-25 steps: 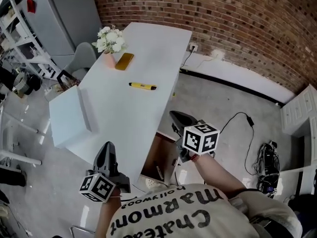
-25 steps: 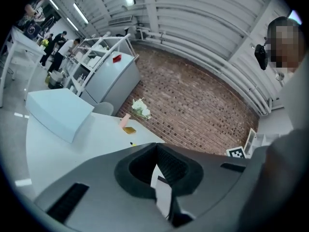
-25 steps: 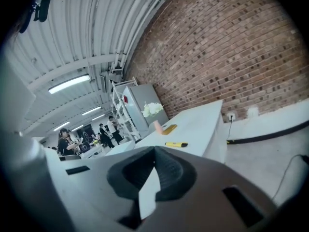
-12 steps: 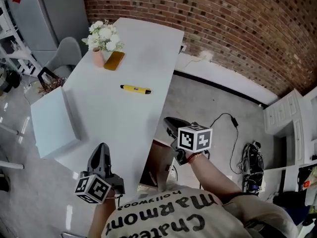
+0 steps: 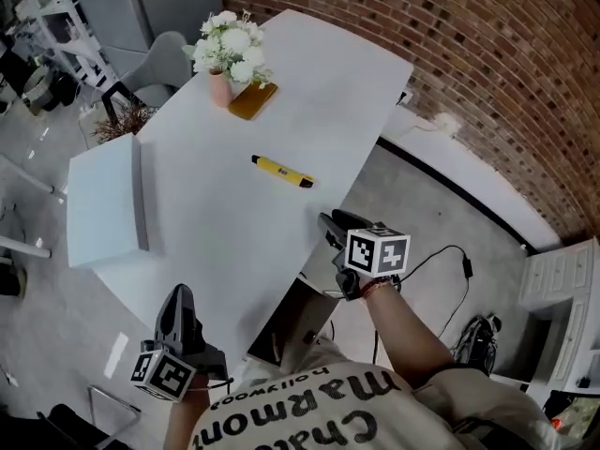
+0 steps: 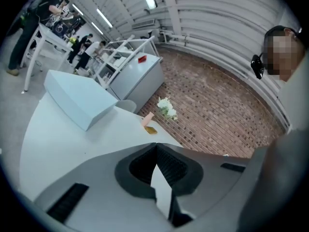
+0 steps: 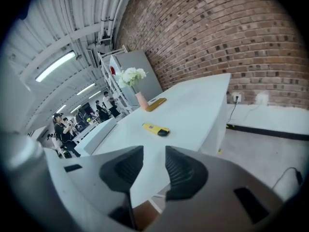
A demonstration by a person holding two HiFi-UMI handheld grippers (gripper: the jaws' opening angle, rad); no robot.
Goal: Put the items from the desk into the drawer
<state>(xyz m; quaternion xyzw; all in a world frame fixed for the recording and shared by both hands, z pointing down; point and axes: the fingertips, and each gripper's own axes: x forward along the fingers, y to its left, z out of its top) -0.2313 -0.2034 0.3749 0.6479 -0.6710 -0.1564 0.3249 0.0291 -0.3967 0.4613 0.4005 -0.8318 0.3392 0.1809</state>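
Observation:
A yellow marker with a black cap (image 5: 281,171) (image 7: 155,129) lies mid-desk on the white desk (image 5: 216,223). A flat mustard item (image 5: 253,101) (image 7: 157,104) rests beside a pink vase of white flowers (image 5: 228,52). Below the desk's near right edge a drawer (image 5: 302,315) stands open, its inside brown. My right gripper (image 5: 331,223) (image 7: 154,151) hovers over that edge above the drawer; its jaws have just been opening and stand open with nothing between them. At the desk's near corner, my left gripper (image 5: 178,298) (image 6: 156,146) is shut and empty.
A pale grey box (image 5: 103,202) (image 6: 79,98) sits at the desk's left side. A brick wall (image 5: 487,54) runs along the far right, with cables (image 5: 450,251) on the floor below it. A grey chair (image 5: 173,54) and shelving stand behind the desk.
My right gripper has moved forward and down to the desk's edge over the drawer. My left gripper has sunk a little near the corner. The head view has swung.

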